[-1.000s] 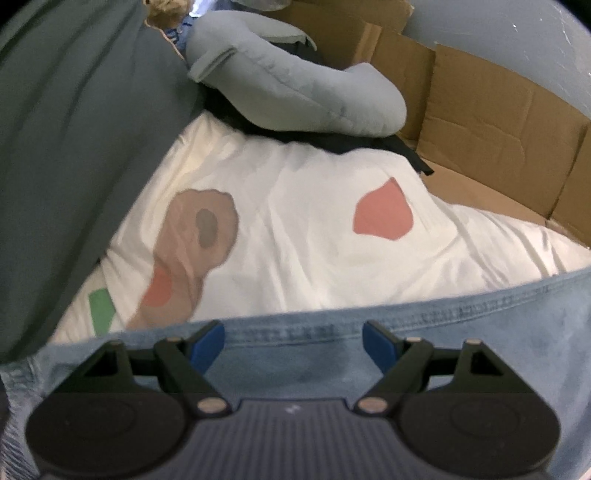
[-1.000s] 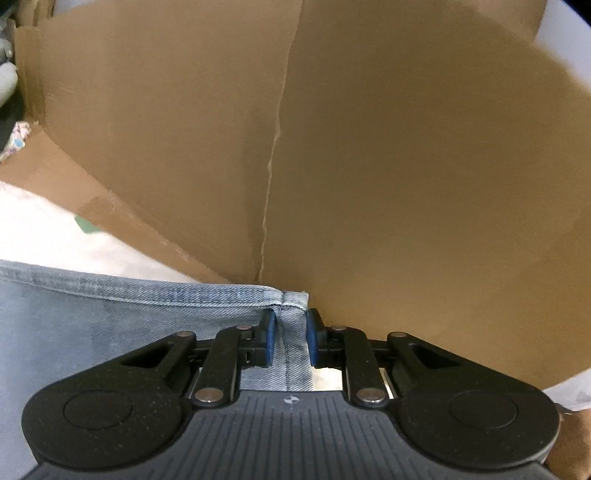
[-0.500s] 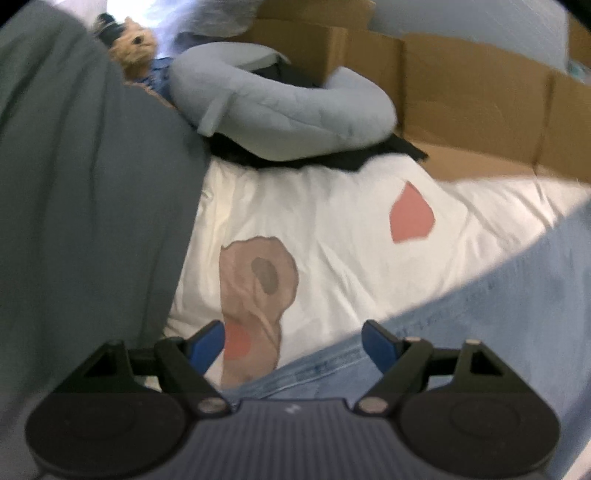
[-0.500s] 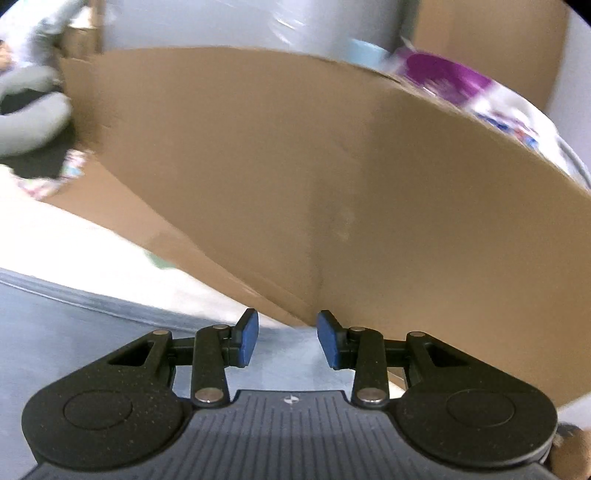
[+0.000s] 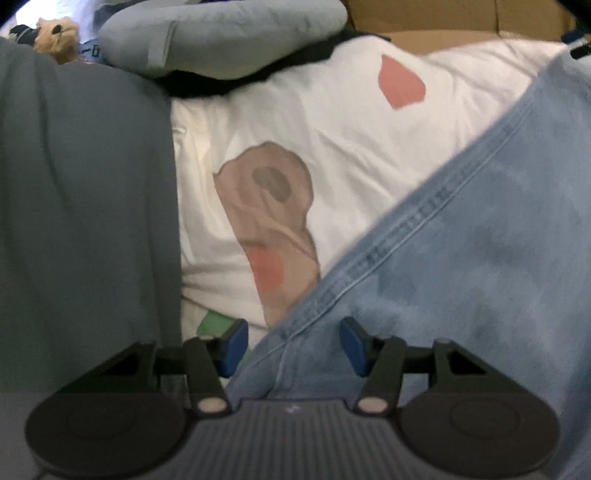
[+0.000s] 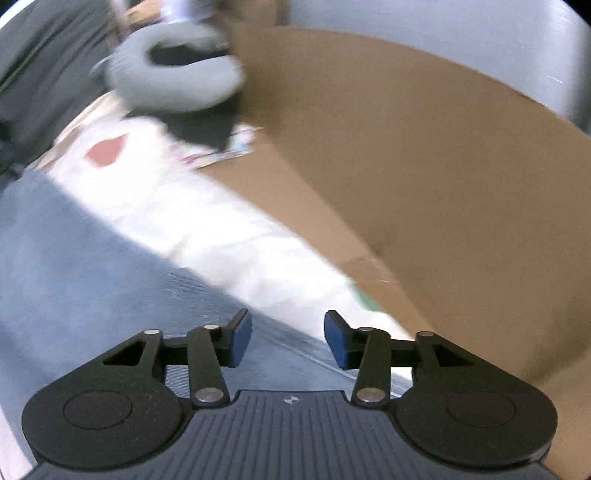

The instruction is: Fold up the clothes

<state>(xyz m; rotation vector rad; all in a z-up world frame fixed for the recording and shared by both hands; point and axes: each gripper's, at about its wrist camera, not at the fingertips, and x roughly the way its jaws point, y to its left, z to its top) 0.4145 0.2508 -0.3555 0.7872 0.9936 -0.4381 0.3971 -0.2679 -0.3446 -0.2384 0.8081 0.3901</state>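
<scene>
Right tool (image 6: 288, 334) released jeans (image 6: 74, 266) hem, jaws just opening, empty, left tool (image 5: 293, 345) jaws just narrowing, straddling jeans (image 5: 461, 277) hem without gripping, white duvet (image 5: 295, 122) beneath.

I see faded blue denim jeans (image 5: 480, 240), a matt white cotton sheet (image 5: 314, 122), and plain brown cardboard (image 6: 424, 166).

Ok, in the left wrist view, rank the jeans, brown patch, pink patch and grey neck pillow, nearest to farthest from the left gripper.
1. jeans, between the left gripper pads
2. brown patch, centre
3. pink patch, upper right
4. grey neck pillow, top
</scene>
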